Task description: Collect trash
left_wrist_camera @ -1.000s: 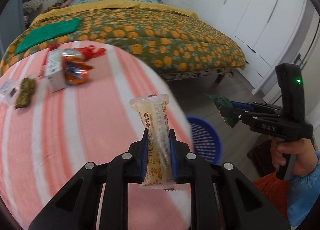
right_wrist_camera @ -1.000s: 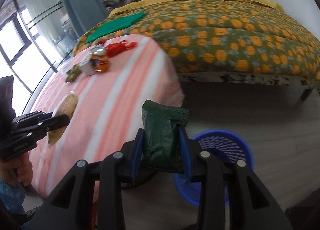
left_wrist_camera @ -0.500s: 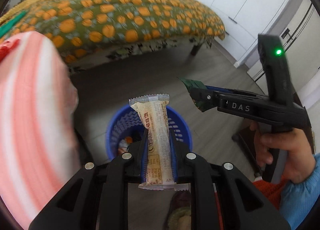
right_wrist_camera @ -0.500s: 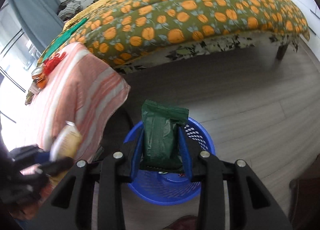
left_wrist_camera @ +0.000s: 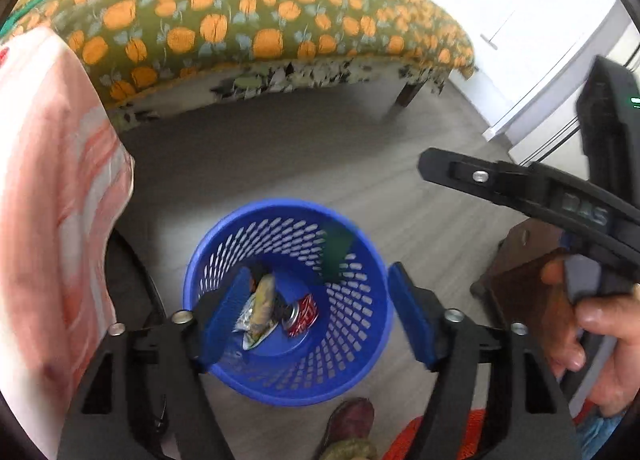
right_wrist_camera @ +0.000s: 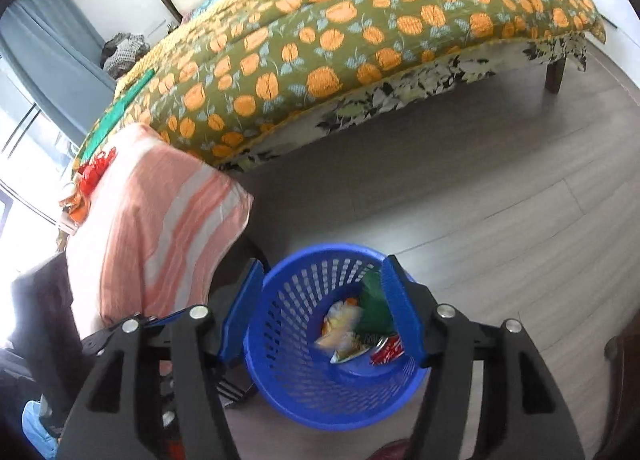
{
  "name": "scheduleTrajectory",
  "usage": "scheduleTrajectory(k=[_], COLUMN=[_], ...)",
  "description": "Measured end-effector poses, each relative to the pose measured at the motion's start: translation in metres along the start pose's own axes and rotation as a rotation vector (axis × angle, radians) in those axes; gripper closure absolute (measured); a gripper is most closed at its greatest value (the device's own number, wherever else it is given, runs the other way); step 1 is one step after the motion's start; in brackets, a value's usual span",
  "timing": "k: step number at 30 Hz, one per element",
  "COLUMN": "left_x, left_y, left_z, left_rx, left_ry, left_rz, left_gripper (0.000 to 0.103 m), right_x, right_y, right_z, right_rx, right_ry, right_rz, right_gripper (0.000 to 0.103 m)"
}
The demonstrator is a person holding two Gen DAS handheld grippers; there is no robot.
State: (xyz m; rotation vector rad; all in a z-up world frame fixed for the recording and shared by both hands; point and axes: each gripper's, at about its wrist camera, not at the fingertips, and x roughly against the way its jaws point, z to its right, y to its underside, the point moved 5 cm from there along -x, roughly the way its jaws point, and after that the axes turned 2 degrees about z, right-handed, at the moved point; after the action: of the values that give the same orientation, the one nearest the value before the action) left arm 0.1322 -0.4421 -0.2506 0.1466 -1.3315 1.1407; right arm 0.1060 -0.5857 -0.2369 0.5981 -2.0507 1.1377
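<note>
A blue mesh trash basket [left_wrist_camera: 360, 344] [right_wrist_camera: 288, 344] stands on the floor right below both grippers. My left gripper [left_wrist_camera: 316, 320] is open and empty above it. My right gripper [right_wrist_camera: 322, 308] is open and empty too, and it also shows in the left wrist view [left_wrist_camera: 432, 168]. The beige snack wrapper [left_wrist_camera: 262, 304] [right_wrist_camera: 340, 318] lies inside the basket beside a red can [left_wrist_camera: 302, 316] [right_wrist_camera: 386, 348]. The dark green packet [left_wrist_camera: 336, 252] [right_wrist_camera: 374, 308] is blurred, falling into the basket along its wall.
A table with a pink striped cloth [left_wrist_camera: 44, 188] [right_wrist_camera: 160, 228] stands left of the basket, with more wrappers [right_wrist_camera: 90, 176] at its far end. A bed with an orange-patterned quilt [left_wrist_camera: 240, 20] [right_wrist_camera: 360, 32] lies behind. White wardrobes [left_wrist_camera: 532, 20] stand on the right.
Both grippers swung from over the table to above the basket and opened. The beige wrapper and the green packet left the jaws and dropped into the basket.
</note>
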Motion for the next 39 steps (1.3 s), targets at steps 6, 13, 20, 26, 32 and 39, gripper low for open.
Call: scheduleTrajectory(k=[6, 13, 20, 26, 32, 39], left_x=[0.078, 0.163, 0.203, 0.245, 0.279, 0.283], left_y=[0.002, 0.039, 0.074, 0.094, 0.113, 0.132], left_z=[0.006, -0.064, -0.148, -0.224, -0.289, -0.33], left_rx=[-0.073, 0.0, 0.122, 0.189, 0.244, 0.313], left_ry=[-0.051, -0.468, -0.441, -0.499, -0.645, -0.642], left_rz=[0.162, 0.277, 0.268, 0.271, 0.239, 0.186], left_gripper=[0.006, 0.005, 0.005, 0.005, 0.005, 0.005], right_x=[0.019, 0.037, 0.033, 0.013, -0.015, -0.059], right_y=[-0.007, -0.008, 0.022, 0.065, 0.098, 0.095], right_z=[-0.021, -0.079, -0.176, -0.258, -0.338, -0.382], right_rx=[0.062, 0.234, 0.47, 0.577, 0.653, 0.668], right_ry=[0.086, 0.145, 0.065, -0.016, -0.05, 0.0], right_rz=[0.08, 0.198, 0.248, 0.194, 0.087, 0.022], right_gripper=[0.014, 0.014, 0.014, 0.014, 0.014, 0.014])
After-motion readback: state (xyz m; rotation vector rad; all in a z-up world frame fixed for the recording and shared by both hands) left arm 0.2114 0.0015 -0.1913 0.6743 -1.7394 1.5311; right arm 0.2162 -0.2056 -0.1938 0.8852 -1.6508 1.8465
